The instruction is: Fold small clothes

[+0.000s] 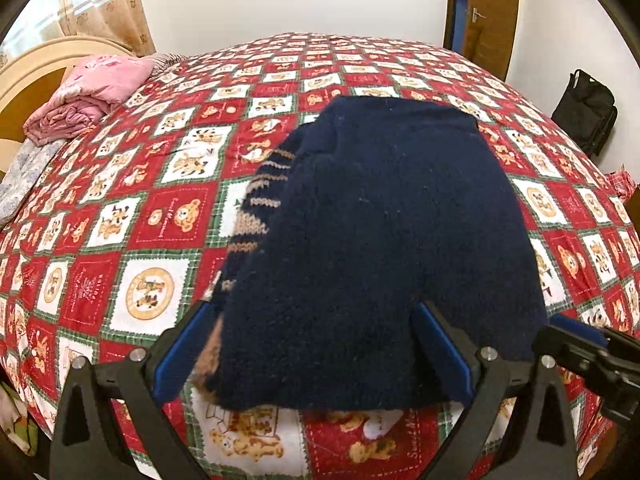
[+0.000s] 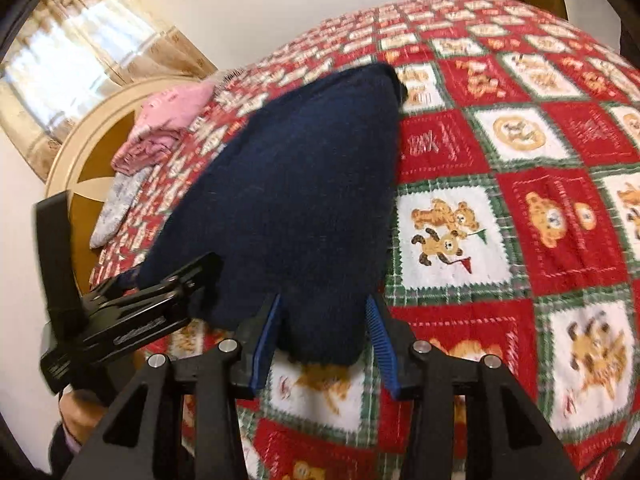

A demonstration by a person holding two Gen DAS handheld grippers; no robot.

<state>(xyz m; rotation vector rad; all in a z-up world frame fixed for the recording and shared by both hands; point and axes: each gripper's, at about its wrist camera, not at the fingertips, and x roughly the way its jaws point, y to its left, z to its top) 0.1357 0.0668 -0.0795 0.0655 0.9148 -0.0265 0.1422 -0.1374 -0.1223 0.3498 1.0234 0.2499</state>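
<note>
A bed (image 1: 168,216) fills both views, spread with a red, white and green quilt of teddy-bear squares; its cream and wood headboard (image 1: 28,76) curves at the far left, below a curtained window (image 2: 80,36); a wooden door (image 1: 486,12) stands at the far right, with a black bag (image 1: 586,110) on the floor near it. The navy knitted sweater (image 1: 380,248) lies on the quilt near the bed's near edge, its plain back folded over so that tan-striped knit shows along its left side; a folded pink garment (image 1: 92,96) rests far left by the headboard, well apart from the sweater, with a pale grey piece (image 2: 116,208) just nearer. The left gripper (image 1: 316,356) holds its blue fingers (image 1: 180,356) spread wide, straddling the sweater's near hem without pressing it; the right gripper (image 2: 324,340) has its fingers (image 2: 382,344) parted either side of the sweater's near right corner, pads clear of the wool.
</note>
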